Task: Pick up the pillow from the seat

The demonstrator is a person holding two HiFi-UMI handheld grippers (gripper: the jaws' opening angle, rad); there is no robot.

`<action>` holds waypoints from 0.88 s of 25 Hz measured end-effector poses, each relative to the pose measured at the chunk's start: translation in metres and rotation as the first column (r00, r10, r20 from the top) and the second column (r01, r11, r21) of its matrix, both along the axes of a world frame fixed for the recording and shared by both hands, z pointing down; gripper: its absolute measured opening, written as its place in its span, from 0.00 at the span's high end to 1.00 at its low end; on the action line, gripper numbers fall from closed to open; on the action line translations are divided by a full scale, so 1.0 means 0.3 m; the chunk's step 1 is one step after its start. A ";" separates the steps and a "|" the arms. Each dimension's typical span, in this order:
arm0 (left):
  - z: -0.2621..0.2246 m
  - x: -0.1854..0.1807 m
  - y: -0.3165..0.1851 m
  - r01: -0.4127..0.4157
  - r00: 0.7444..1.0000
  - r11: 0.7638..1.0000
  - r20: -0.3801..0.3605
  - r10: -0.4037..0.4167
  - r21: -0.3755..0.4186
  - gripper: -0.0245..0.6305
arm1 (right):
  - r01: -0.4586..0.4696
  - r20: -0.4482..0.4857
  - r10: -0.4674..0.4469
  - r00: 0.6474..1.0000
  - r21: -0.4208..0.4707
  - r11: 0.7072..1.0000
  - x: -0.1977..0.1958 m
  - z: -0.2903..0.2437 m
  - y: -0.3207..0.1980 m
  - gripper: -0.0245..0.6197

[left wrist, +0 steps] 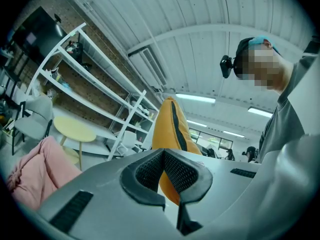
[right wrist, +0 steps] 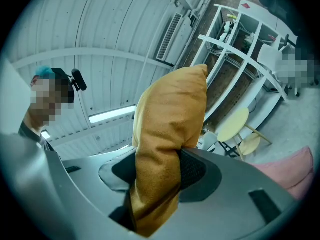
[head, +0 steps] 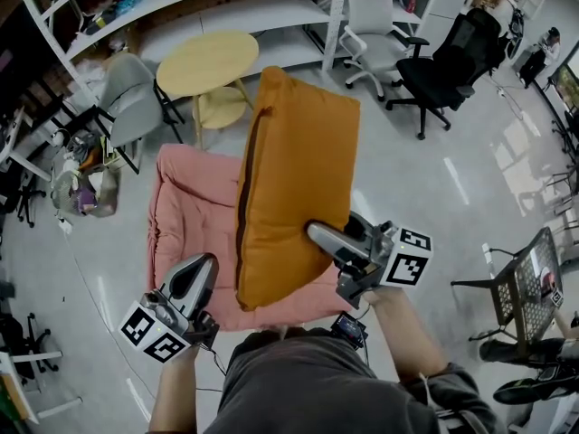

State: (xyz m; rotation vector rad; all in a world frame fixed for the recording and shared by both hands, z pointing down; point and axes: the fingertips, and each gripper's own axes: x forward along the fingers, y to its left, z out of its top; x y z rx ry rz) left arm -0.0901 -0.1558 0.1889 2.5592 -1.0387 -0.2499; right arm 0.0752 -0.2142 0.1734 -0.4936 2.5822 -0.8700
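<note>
**Head view:** The orange pillow (head: 294, 183) is held upright above the pink seat (head: 181, 206), pinched near its lower edge by the right tongs (head: 318, 233). Its bottom corner appears to hang clear of the seat, though contact cannot be ruled out from this angle. The left tongs (head: 204, 268) are held at the seat's front edge, apart from the pillow. Behind the seat are seen a round yellow table (head: 208, 61) and a grey chair (head: 131, 98), with white shelving (head: 226, 3) beyond. A black office chair (head: 448, 61) stands well off to the seat's right rear.

**Left gripper view:** The left tongs (left wrist: 162, 164) are shown fully closed, pad against pad, with nothing gripped. The pillow (left wrist: 170, 129) rises beyond them, and the seat (left wrist: 37, 171) lies low to one side.

**Right gripper view:** The right tongs (right wrist: 155, 176) are shown partly open and clamped on a bunched fold of the pillow (right wrist: 172, 114), the fabric squeezed between the pads. The seat (right wrist: 295, 169) is glimpsed below the pillow.

The pickup is judged all but done. A soft, tall load is carried by one narrow pinch, so the grip is best kept firm and the pillow raised straight up from the seat, not swung, lest the fold be dragged out. Nothing is seen in the way above the seat. Only the table and grey chair behind it would be met by a forward swing.
</note>
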 end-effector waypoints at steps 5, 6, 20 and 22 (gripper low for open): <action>0.001 0.001 -0.018 -0.006 1.000 1.000 -0.001 0.006 0.000 0.95 | -0.007 0.000 0.007 1.000 -0.005 1.000 -0.003 -0.001 -0.011 0.65; 0.007 0.004 -0.012 -0.007 1.000 1.000 0.000 0.007 0.000 0.95 | -0.007 0.000 0.007 1.000 -0.006 1.000 -0.001 0.004 -0.006 0.65; 0.045 0.019 -0.030 -0.018 1.000 1.000 -0.011 0.018 0.000 0.95 | -0.003 -0.018 0.002 1.000 -0.020 1.000 -0.005 0.048 -0.015 0.65; 0.053 0.021 -0.032 -0.021 1.000 1.000 -0.012 0.021 0.000 0.95 | -0.002 -0.019 0.002 1.000 -0.021 1.000 -0.006 0.057 -0.017 0.65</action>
